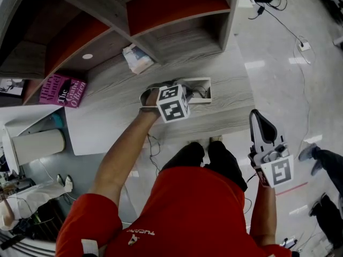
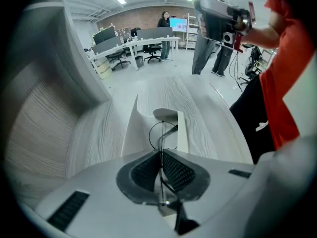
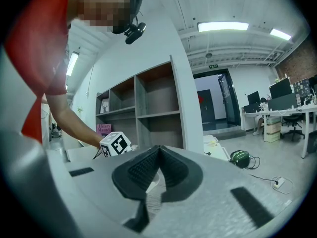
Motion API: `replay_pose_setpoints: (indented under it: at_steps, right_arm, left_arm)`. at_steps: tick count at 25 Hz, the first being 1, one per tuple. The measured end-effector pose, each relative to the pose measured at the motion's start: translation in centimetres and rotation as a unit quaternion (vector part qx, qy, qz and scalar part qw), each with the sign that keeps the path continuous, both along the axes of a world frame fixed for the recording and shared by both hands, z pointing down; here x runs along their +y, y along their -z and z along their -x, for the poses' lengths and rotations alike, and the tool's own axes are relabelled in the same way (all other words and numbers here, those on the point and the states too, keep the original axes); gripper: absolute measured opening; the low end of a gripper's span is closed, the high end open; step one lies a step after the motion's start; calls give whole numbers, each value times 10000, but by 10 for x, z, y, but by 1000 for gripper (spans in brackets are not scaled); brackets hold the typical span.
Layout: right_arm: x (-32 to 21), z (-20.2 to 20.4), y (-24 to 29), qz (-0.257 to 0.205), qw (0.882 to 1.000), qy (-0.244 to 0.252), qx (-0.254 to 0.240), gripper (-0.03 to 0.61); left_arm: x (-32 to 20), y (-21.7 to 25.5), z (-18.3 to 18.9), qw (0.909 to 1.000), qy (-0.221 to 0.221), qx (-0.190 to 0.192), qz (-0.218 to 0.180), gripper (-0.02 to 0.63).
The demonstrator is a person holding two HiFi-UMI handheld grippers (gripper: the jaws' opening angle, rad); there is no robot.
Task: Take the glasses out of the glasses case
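Item: glasses (image 2: 160,135), thin black wire frame with a round rim, partly inside an open white glasses case (image 1: 207,82), at its near-left end. The rim stands on edge above the case floor, and a dark temple tip slants toward the case's right wall; how the rest of the frame is oriented cannot be made out. One strand of wire runs lengthwise between the pads of the left gripper (image 1: 157,96), which points steeply down. The jaws are pressed together on that wire, pinching the frame between black ribbed pads. The case is a shallow rectangular tray, smooth and matte, with a rounded inner end. Its long axis runs left to right on the desk (image 1: 231,92) and is in line with the gripper. The desk is pale grey wood-grain laminate. At its far side is a shelving unit (image 1: 182,39) of the same laminate with red back panels. A magenta book (image 1: 63,90) lies far left. The right gripper (image 1: 258,118) is held level, off the desk's right edge above the glossy floor. Its jaws are closed together with nothing between them.
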State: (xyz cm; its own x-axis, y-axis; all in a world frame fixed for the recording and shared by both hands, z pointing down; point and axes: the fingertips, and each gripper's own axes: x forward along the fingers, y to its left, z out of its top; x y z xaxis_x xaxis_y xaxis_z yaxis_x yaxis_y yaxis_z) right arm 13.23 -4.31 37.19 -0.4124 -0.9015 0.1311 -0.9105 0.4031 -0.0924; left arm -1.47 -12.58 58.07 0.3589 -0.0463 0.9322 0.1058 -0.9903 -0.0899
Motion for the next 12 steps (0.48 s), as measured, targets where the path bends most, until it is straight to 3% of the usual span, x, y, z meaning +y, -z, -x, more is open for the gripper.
replay_pose_setpoints:
  at_steps: [12]
  right_arm:
    - [-2,4,-3,31,10000,74,1,5]
  left_arm:
    - [-1,10,2,9987,234,393,-229,14]
